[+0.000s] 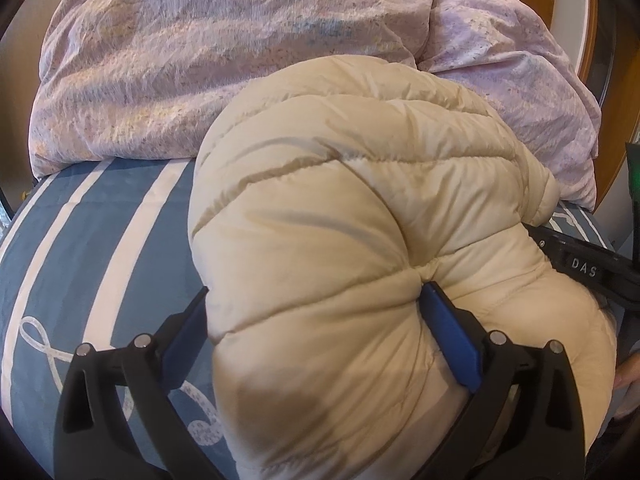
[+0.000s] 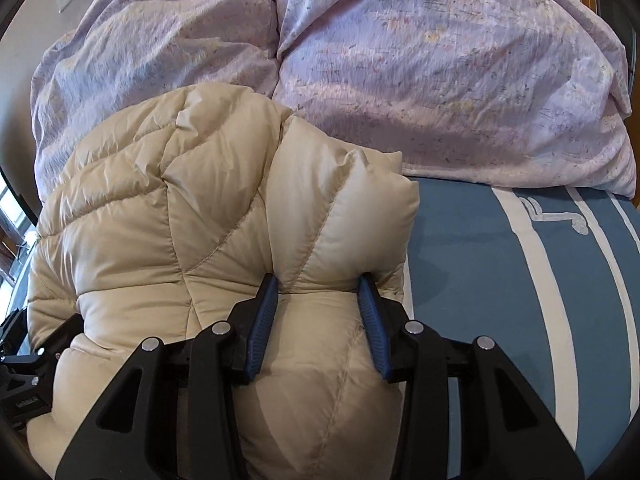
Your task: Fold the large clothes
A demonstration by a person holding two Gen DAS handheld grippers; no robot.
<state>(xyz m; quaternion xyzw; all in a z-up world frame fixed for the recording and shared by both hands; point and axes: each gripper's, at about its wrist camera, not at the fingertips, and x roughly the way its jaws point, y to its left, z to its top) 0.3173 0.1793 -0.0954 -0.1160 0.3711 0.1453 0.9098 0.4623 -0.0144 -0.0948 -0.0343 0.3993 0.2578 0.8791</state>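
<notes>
Mid-fold on a bed (image 2: 500,280) with a blue, white-striped cover: cream quilted down jacket (image 1: 340,240) gathered into a thick bundle and gripped from both ends.

Left claw (image 1: 316,320) spread wide around a fat roll of padding, blue pads (image 1: 452,340) sunk into the fabric at lower centre of the left wrist view. Right claw (image 2: 316,320) partly closed, pinching a narrower puffed section of the same jacket (image 2: 200,220) at lower centre of the right wrist view, pads (image 2: 262,320) pressed in on both sides.

Judged to be the step of carrying a folded-over portion across before laying it down. Next move likely to call for lowering both ends together onto the bedcover, keeping the layers stacked, then easing both grips off without dragging the slippery shell.

Jacket seen as bulky and springy, stitched in channels, creased where pinched, apt to puff back open once let go. Lying centre-left in the right view, centre-right in the left view, just in front of a crumpled lilac patterned duvet (image 2: 440,80) filling the upper frame.
</notes>
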